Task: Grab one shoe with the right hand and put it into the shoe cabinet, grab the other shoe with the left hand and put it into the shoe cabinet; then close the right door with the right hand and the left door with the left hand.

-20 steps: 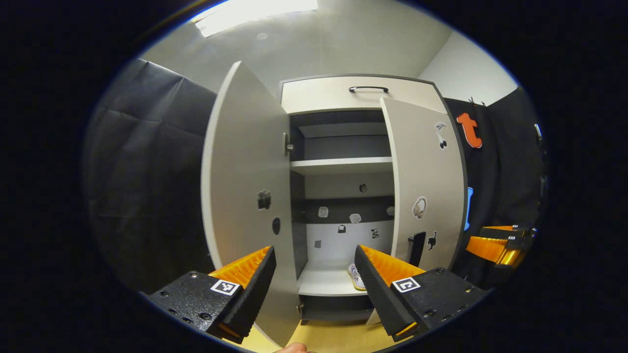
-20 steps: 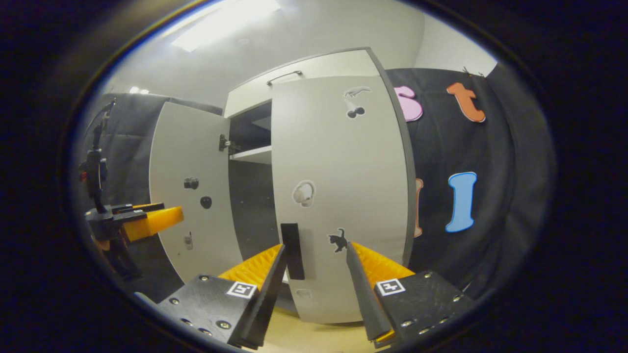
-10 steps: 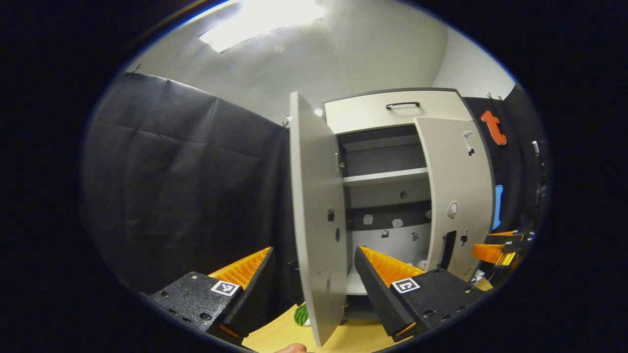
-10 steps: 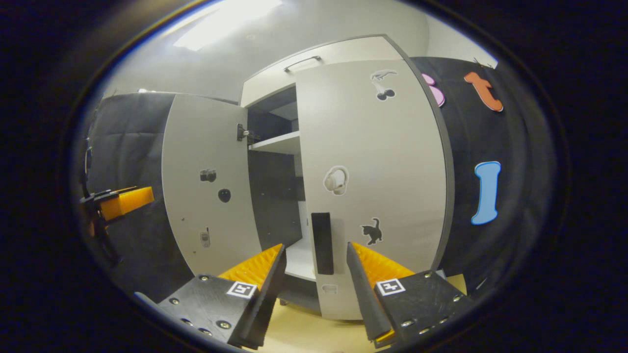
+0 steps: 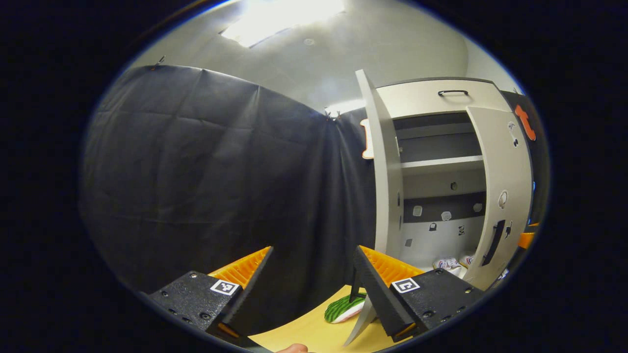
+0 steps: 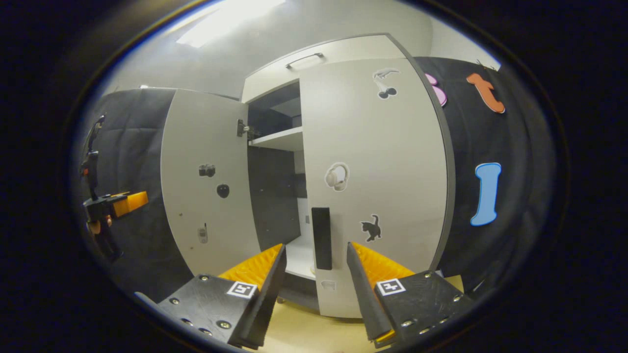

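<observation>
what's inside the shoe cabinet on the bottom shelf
Two white shoes lie on the shoe cabinet floor; the right door partly covers one. The upper shelf looks bare.

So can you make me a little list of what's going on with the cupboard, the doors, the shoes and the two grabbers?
cabinet: standing on the yellow floor, both doors open
left door: wide open
right door: partly closed, black handle near its edge
shoes: on the bottom shelf inside
right gripper: jaws open, either side of the handle, touching nothing
left gripper: jaws open, empty, left of the left door
still to do: close both doors
</observation>
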Available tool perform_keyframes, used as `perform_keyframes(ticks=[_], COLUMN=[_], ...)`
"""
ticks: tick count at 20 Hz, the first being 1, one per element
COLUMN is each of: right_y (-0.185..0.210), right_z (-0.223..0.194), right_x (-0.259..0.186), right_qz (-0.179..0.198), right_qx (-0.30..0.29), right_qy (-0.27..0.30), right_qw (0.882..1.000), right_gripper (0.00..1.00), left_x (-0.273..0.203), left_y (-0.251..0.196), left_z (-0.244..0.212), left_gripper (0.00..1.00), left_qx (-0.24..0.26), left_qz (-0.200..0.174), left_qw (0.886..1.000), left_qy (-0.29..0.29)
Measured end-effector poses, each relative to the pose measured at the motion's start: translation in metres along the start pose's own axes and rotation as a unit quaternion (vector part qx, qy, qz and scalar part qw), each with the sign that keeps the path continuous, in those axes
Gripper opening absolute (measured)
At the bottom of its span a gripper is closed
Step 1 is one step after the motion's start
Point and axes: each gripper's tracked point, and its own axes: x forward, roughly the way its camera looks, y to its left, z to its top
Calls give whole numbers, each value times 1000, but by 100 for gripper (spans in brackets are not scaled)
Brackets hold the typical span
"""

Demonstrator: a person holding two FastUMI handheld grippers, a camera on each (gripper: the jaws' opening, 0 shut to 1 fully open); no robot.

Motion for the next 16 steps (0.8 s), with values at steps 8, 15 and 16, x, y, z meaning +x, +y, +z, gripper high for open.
perform_keyframes(ticks=[8, 15, 16], right_y=[-13, -21, -22], right_z=[1, -4, -5], right_x=[-3, -11, -13], right_qz=[-21, -40, -43], right_qx=[-4, -2, -1], right_qy=[3, 6, 7], right_qw=[1000, 999, 999], right_gripper=[70, 70, 70], left_x=[21, 29, 30], left_y=[-13, -31, -29], left_z=[-39, -60, -63], left_gripper=[94, 96, 93], left_qx=[-38, -56, -54], left_qz=[-22, -47, -45], left_qw=[998, 994, 994], left_qy=[46, 77, 78])
